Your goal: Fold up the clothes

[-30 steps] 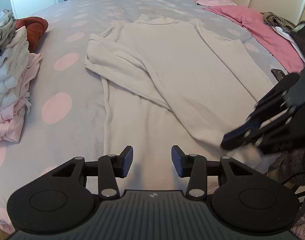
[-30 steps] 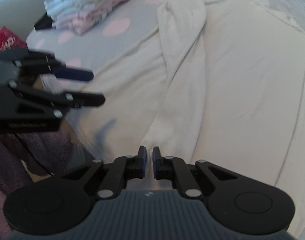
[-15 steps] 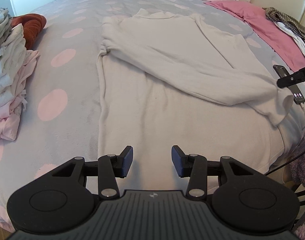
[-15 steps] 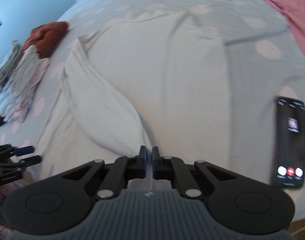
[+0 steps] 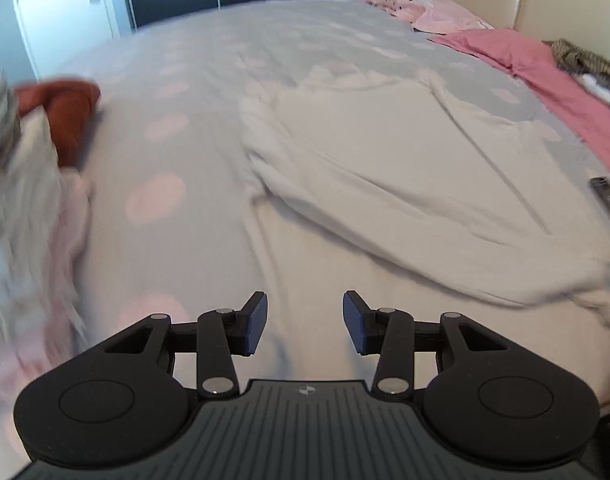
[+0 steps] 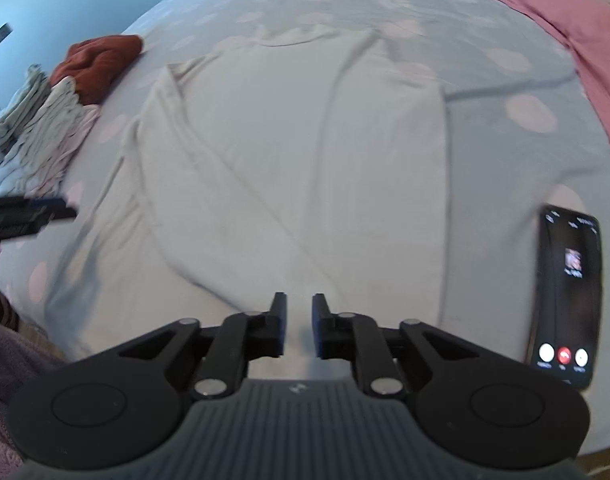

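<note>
Bedroom scene from the left wrist camera: a cream long-sleeved top (image 5: 385, 184) lies flat on a bed (image 5: 209, 92) covered in grey fabric with pale pink spots. One sleeve (image 5: 425, 240) is folded diagonally across the body of the top, its cuff toward the right edge. The left claw (image 5: 304, 322) hovers above the lower hem, its two fingers spread apart with nothing between them. A blurred stack of folded clothes (image 5: 33, 208) sits at the left, with a rust-red garment (image 5: 65, 112) just behind it. A pink sheet (image 5: 545, 72) runs along the right side, and a dark phone (image 5: 607, 196) lies near the right edge.

From the right wrist camera, the same cream top (image 6: 305, 152) fills the middle of the bed (image 6: 505, 160), the folded sleeve (image 6: 209, 184) crossing it diagonally. The right claw (image 6: 299, 326) is above the near end of that sleeve, its jaws opening, a narrow gap between them and no cloth pinched. The phone (image 6: 567, 296), screen lit, lies on the bed just beside the top's right edge. The left claw (image 6: 29, 216) shows at the far left edge. The folded stack (image 6: 37, 136) and the rust-red garment (image 6: 97, 60) sit at the upper left.
</note>
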Tool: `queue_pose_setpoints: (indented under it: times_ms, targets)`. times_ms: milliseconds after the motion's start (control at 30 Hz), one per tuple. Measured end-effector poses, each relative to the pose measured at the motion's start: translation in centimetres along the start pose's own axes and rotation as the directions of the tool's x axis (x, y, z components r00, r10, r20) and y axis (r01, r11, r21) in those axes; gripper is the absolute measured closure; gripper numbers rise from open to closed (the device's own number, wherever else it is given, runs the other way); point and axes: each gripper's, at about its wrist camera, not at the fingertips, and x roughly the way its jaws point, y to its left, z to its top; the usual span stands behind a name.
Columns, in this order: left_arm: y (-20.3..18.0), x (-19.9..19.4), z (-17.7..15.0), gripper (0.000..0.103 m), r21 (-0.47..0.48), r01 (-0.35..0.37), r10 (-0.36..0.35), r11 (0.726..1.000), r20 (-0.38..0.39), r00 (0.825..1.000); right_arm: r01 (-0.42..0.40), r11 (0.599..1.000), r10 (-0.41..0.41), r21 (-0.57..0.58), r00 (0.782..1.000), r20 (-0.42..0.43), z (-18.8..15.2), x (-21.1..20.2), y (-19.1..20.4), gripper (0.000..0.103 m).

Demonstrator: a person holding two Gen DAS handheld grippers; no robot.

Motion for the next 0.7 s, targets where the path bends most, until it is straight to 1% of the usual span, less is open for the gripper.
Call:
queue_pose_setpoints:
  times_ms: [67,167,200,233,300,333,367,500,567,633,700]
  targets:
    - [0.4,1.8,0.7,0.063,0.081,-0.034,0.032,0.996,0.032,0.999,-0.010,0.999,0.009,-0.031,1.000,-0.016,0.6,0.8,1.2,0.079]
    - [0.3,4.3,1.4,0.063,0.191,-0.062,0.050,0.980,0.064,0.997,-0.034,0.995,0.031,-0.089,0.999,-0.035,1.4,2.0,3.3,0.079]
    - [0.3,5.2,1.5,0.064,0.211,-0.062,0.048,0.975,0.072,0.996,-0.047,0.993,0.043,-0.110,0.998,-0.039,1.6,2.4,4.0,0.079]
    - [0.3,6.0,1.7,0.067,0.228,-0.061,0.044,0.972,0.078,0.996,-0.060,0.989,0.054,-0.132,0.998,-0.043,1.8,2.8,4.8,0.079]
    - [0.5,7.4,1.9,0.069,0.256,-0.035,0.014,0.966,0.085,0.996,-0.093,0.983,0.085,-0.159,0.995,-0.055,2.4,3.9,6.3,0.079]
    - [0.4,8.2,1.9,0.069,0.288,-0.033,0.007,0.957,0.090,0.996,-0.107,0.980,0.098,-0.170,0.993,-0.061,2.7,4.6,7.0,0.079]
    - [0.3,8.9,1.9,0.069,0.324,-0.053,0.021,0.945,0.102,0.995,-0.113,0.977,0.103,-0.178,0.992,-0.068,3.0,5.2,7.5,0.079]
    - [0.3,10.6,2.3,0.069,0.355,-0.086,0.022,0.931,0.179,0.984,-0.130,0.973,0.114,-0.190,0.989,-0.095,3.8,7.5,8.9,0.079]
    - [0.6,11.1,2.7,0.069,0.325,-0.123,0.052,0.938,0.218,0.975,-0.134,0.974,0.116,-0.184,0.988,-0.105,4.0,8.3,9.0,0.079]
    - [1.2,11.5,3.0,0.069,0.305,-0.180,0.111,0.935,0.232,0.967,-0.125,0.975,0.107,-0.184,0.988,-0.109,4.0,8.5,8.9,0.079]
    - [2.5,11.6,2.9,0.069,0.292,-0.175,0.117,0.940,0.204,0.972,-0.101,0.976,0.081,-0.193,0.991,-0.110,3.9,8.4,8.5,0.079]
